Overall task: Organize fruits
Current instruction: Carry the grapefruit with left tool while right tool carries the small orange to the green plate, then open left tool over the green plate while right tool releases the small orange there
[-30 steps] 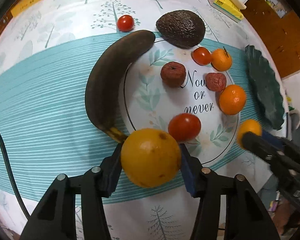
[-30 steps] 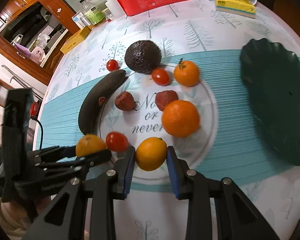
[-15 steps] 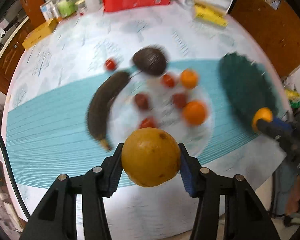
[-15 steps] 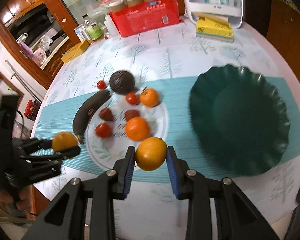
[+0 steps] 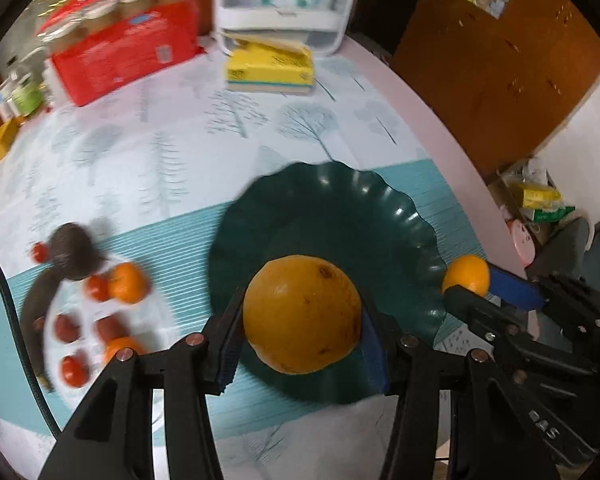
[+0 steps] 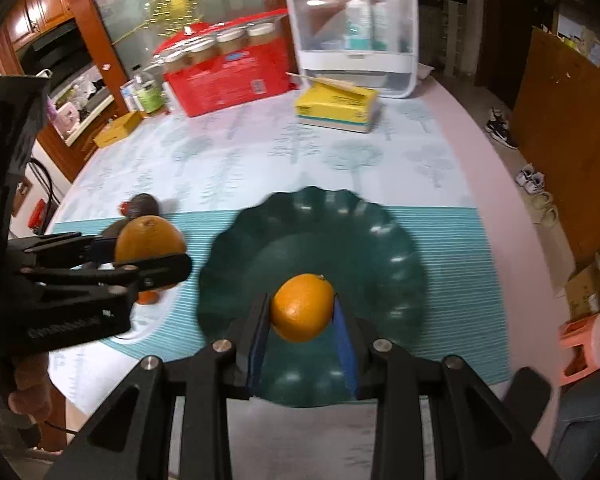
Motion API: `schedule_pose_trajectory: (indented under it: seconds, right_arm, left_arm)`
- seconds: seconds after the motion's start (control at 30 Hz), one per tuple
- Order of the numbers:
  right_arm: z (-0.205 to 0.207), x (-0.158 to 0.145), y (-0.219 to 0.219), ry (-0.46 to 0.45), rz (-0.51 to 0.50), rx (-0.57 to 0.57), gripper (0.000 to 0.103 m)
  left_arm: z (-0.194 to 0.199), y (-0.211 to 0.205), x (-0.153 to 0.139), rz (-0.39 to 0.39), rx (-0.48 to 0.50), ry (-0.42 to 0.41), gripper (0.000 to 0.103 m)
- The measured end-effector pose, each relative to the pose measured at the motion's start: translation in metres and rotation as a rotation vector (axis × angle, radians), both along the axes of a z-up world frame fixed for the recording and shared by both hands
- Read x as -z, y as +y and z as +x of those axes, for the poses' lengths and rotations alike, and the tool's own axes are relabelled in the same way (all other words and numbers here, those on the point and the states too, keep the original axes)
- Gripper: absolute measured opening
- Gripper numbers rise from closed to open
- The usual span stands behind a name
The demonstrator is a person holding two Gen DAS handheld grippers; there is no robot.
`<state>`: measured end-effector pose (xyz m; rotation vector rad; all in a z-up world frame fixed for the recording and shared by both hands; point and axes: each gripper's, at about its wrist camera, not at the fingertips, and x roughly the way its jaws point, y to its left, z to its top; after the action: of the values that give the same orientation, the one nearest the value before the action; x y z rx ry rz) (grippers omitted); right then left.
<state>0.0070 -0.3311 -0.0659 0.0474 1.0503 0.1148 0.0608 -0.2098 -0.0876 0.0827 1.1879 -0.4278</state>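
Orange fruit sat pinched between both sets of pads, the large orange in our left gripper and the small orange in our right gripper, held over the green plate beyond the fingertips, apparently for release there.

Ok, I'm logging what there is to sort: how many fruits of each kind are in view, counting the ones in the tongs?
Oranges: 4 (large orange in the left tongs, small orange in the right tongs, two lying loose)
Tomatoes: 3
Wrinkled red fruits: 2
Avocado: 1
Banana: 1
Total: 11
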Motion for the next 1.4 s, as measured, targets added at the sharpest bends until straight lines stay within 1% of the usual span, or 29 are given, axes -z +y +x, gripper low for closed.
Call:
schedule_pose_trajectory:
  seconds: [0.07, 0.2, 0.33, 0.47, 0.57, 0.63, 0.7, 0.73, 0.77, 0.87, 0.9, 0.97, 1.1, 1.4]
  right_arm:
    - [0.005, 0.009, -0.012, 0.016, -0.013, 0.0, 0.032]
    - [0.014, 0.034, -0.024, 0.062, -0.026, -0.018, 0.032]
    - [0.023, 0.058, -0.025, 0.106, -0.032, -0.043, 0.032]
    - [0.028, 0.076, -0.022, 0.143, -0.034, -0.073, 0.032]
    - [0.03, 0.085, -0.018, 0.17, -0.044, -0.096, 0.032]
    - [0.031, 0.088, -0.015, 0.179, -0.056, -0.107, 0.033]
    - [0.032, 0.09, -0.013, 0.188, -0.071, -0.116, 0.035]
    - [0.032, 0.09, -0.013, 0.186, -0.075, -0.115, 0.036]
    - [0.032, 0.089, -0.013, 0.184, -0.076, -0.115, 0.037]
    - [0.033, 0.086, -0.017, 0.178, -0.067, -0.1, 0.043]
    - [0.034, 0.083, -0.018, 0.175, -0.065, -0.096, 0.046]
    - [0.033, 0.079, -0.019, 0.166, -0.065, -0.091, 0.047]
    - [0.031, 0.074, -0.017, 0.158, -0.063, -0.084, 0.047]
    - [0.019, 0.064, -0.015, 0.145, -0.067, -0.052, 0.047]
  left_arm:
    - [0.004, -0.018, 0.018, 0.035, 0.008, 0.016, 0.05]
    - [0.013, -0.031, 0.055, 0.086, 0.007, 0.066, 0.05]
    - [0.014, -0.033, 0.072, 0.118, -0.005, 0.086, 0.05]
    - [0.016, -0.028, 0.08, 0.138, -0.023, 0.092, 0.05]
    - [0.014, -0.025, 0.081, 0.143, -0.025, 0.094, 0.051]
    - [0.016, -0.025, 0.081, 0.151, -0.031, 0.086, 0.058]
    - [0.017, -0.022, 0.078, 0.186, -0.047, 0.057, 0.072]
    - [0.018, -0.019, 0.076, 0.2, -0.058, 0.044, 0.076]
    - [0.02, -0.015, 0.075, 0.196, -0.068, 0.042, 0.081]
    - [0.022, -0.004, 0.071, 0.148, -0.087, 0.065, 0.086]
    - [0.022, 0.0, 0.069, 0.134, -0.093, 0.071, 0.091]
    - [0.02, 0.005, 0.065, 0.116, -0.101, 0.068, 0.096]
    - [0.018, 0.008, 0.062, 0.13, -0.109, 0.072, 0.099]
    - [0.0, 0.012, 0.047, 0.081, -0.089, 0.047, 0.1]
